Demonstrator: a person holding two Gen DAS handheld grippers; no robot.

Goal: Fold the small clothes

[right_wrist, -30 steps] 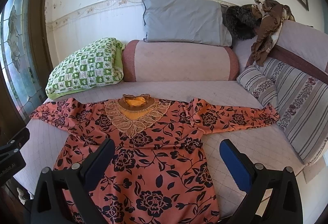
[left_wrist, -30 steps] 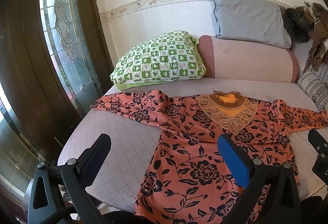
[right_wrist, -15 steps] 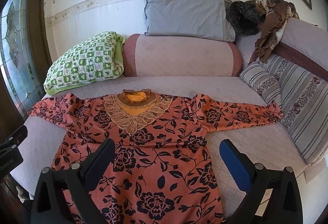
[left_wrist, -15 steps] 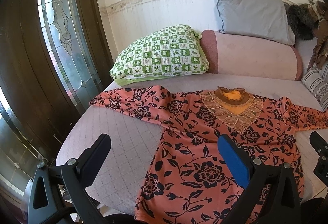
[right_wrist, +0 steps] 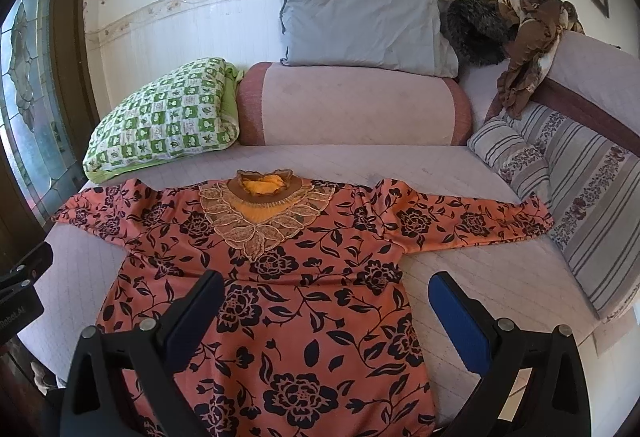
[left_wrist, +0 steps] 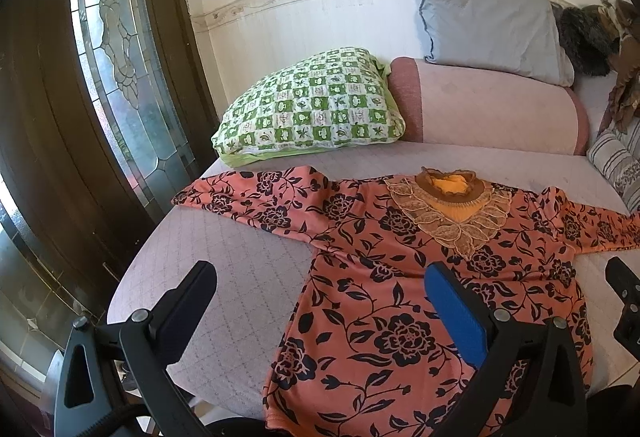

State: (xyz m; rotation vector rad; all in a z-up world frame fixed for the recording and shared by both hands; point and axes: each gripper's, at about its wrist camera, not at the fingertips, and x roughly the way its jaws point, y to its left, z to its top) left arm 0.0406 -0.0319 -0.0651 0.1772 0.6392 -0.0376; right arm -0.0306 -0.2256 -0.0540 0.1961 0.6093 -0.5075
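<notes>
Pale quilted bed across mid-frame, with an orange flowered blouse spread flat at its centre, both sleeves out sideways. Left gripper and right gripper above the lower hem, fingers wide apart, holding nothing.

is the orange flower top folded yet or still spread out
Spread out: the top lies flat on the bed, both sleeves stretched sideways, no folds made.
</notes>
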